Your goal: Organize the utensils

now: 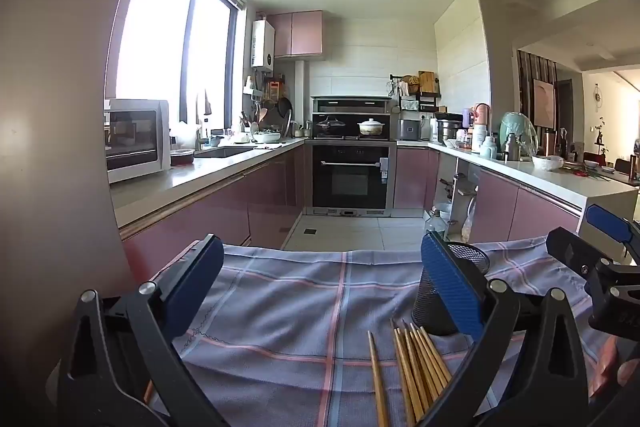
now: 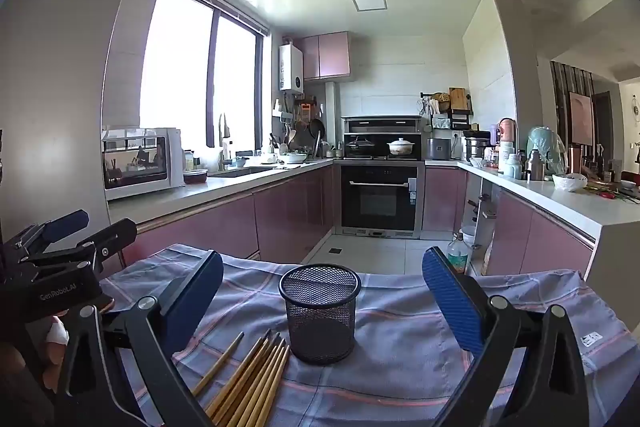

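A black mesh cup (image 2: 320, 311) stands upright and empty on a grey-blue checked cloth (image 2: 404, 355). Several wooden chopsticks (image 2: 252, 379) lie in a loose bundle to its near left, one a little apart. My right gripper (image 2: 322, 267) is open, its blue pads wide on either side of the cup and short of it. In the left wrist view the chopsticks (image 1: 416, 367) lie low between the fingers, and the cup (image 1: 474, 259) is half hidden behind the right pad. My left gripper (image 1: 320, 283) is open and holds nothing. Each gripper shows in the other's view, the right gripper (image 1: 588, 235) and the left gripper (image 2: 94, 227).
The cloth (image 1: 280, 311) ends at the table's far edge, with tiled floor (image 1: 352, 231) beyond. Pink cabinets and counters run along both sides, with a microwave (image 1: 136, 139) at the left and an oven (image 1: 350, 171) at the back. A hand (image 1: 616, 367) grips the right tool.
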Demonstrator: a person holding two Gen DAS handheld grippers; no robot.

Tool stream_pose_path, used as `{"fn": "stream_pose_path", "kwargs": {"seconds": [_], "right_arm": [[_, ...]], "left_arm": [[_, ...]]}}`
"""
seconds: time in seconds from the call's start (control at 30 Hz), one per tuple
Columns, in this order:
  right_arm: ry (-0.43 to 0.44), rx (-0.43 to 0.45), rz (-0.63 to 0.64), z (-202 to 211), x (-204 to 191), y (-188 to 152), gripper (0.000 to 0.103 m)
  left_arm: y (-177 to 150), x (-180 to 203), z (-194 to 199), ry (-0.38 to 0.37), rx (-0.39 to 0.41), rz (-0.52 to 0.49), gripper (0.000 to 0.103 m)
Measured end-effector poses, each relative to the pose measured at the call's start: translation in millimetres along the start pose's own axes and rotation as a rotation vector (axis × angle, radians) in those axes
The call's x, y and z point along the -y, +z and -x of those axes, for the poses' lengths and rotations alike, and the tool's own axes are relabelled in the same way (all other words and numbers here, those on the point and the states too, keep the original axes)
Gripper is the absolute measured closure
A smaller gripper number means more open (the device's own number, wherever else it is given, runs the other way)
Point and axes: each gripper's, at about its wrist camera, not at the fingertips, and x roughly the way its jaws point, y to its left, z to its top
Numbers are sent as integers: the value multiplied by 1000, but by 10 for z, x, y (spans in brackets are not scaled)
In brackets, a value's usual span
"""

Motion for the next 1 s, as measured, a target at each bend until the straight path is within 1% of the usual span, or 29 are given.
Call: {"fn": "stream_pose_path", "kwargs": {"seconds": [0.6,0.67,0.8,0.83,1.0], "right_arm": [[-4,1,-8,-7,12,-18,7],[-5,2,-9,16,13,-19,7],[-8,1,-9,-1,-2,-26,7],[-7,2,-9,9,-5,-20,7],[-6,-4,-7,6,-5,-31,7]], "left_arm": [[-5,12,-37,-6,-2,-3,6],[9,73,-2,-7,-2,-3,6],[-5,80,0,-9,-6,0,6],[-27,48,-64,-14,-8,1,6],[-28,46,-62,-13,-6,3,6]]}}
